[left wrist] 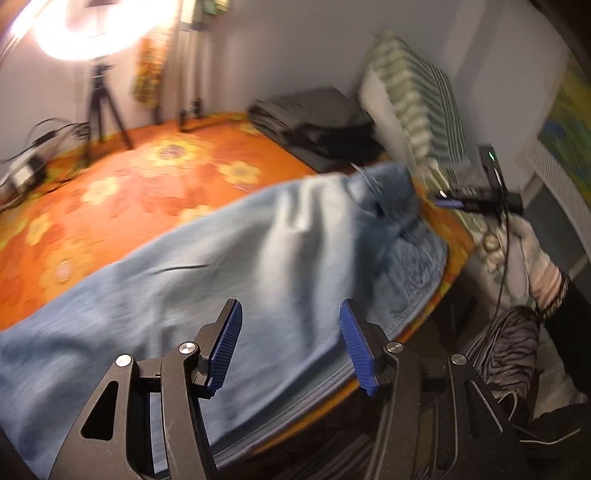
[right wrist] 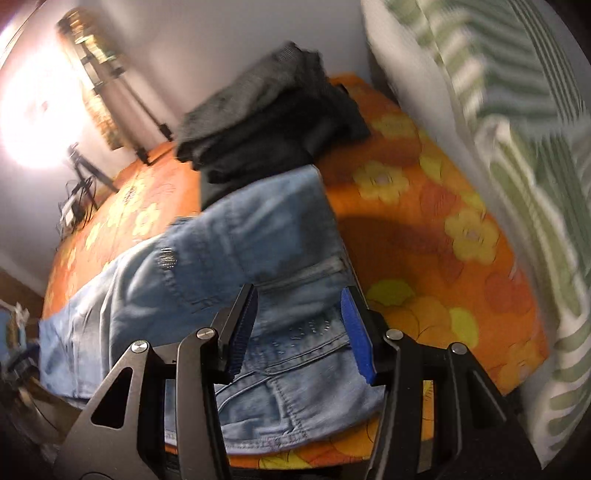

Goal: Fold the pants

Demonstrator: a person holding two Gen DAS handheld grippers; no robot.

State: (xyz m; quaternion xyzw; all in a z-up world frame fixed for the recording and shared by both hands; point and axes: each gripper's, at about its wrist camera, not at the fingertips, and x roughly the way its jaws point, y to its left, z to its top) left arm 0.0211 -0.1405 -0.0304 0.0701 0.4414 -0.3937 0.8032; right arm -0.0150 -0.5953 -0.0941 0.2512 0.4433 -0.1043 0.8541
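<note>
Two views noted. Left wrist view: left gripper (left wrist: 290,347) seen with jaws parted, nothing clasped; light-blue denim pants (left wrist: 221,251) spread below and ahead on orange flowered bedspread (left wrist: 110,173). Right wrist view: right gripper (right wrist: 299,332) likewise released, held above pants (right wrist: 236,258) waist end; dark folded clothes (right wrist: 273,122) lie beyond.

The jeans (left wrist: 207,266) are smeared by motion blur in the left wrist view, and the lower left edge of the frame cuts them off. The ring lamp (left wrist: 92,26) is overexposed and cropped at the top edge. The striped pillow (right wrist: 517,147) is blurred and runs out of the right wrist frame. The dark folded clothes (right wrist: 273,122) hide the far end of the jeans.
</note>
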